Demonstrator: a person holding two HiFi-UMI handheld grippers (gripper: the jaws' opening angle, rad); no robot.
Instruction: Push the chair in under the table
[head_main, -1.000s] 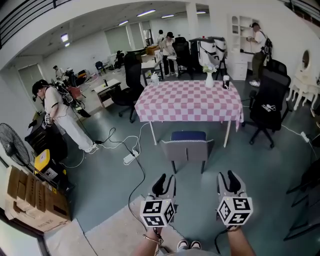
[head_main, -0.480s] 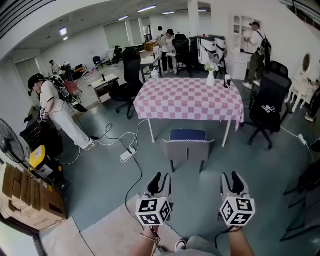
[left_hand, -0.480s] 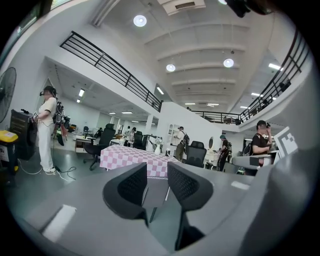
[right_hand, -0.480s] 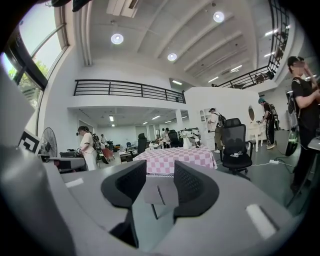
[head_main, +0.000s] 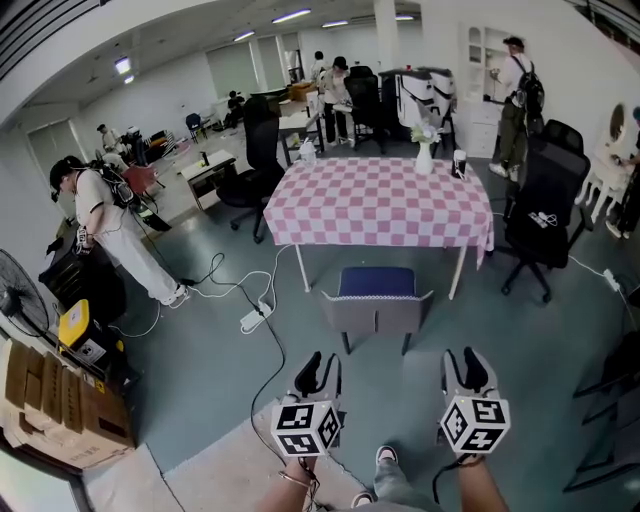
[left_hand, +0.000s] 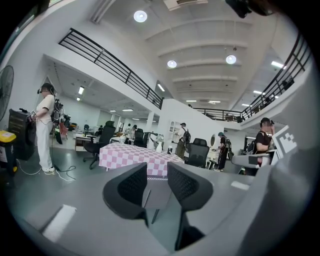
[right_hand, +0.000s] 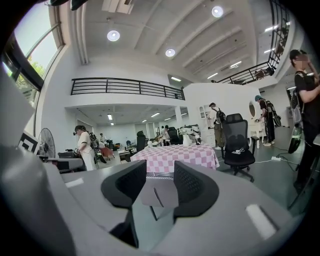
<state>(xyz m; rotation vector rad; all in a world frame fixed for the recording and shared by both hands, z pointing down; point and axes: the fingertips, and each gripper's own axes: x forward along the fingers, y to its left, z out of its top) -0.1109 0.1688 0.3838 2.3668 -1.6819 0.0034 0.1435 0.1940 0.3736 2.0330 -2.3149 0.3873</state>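
Before checked table (head_main: 380, 200): grey chair (head_main: 377, 308); office-chair logo (head_main: 543, 216) unreadable.

Left gripper (head_main: 320, 370) and right gripper (head_main: 465, 366) out front side by side, roughly level, forearms (head_main: 478, 488) low in the head view. Left jaws apart, empty. Right jaws apart, have just been opening, also empty.
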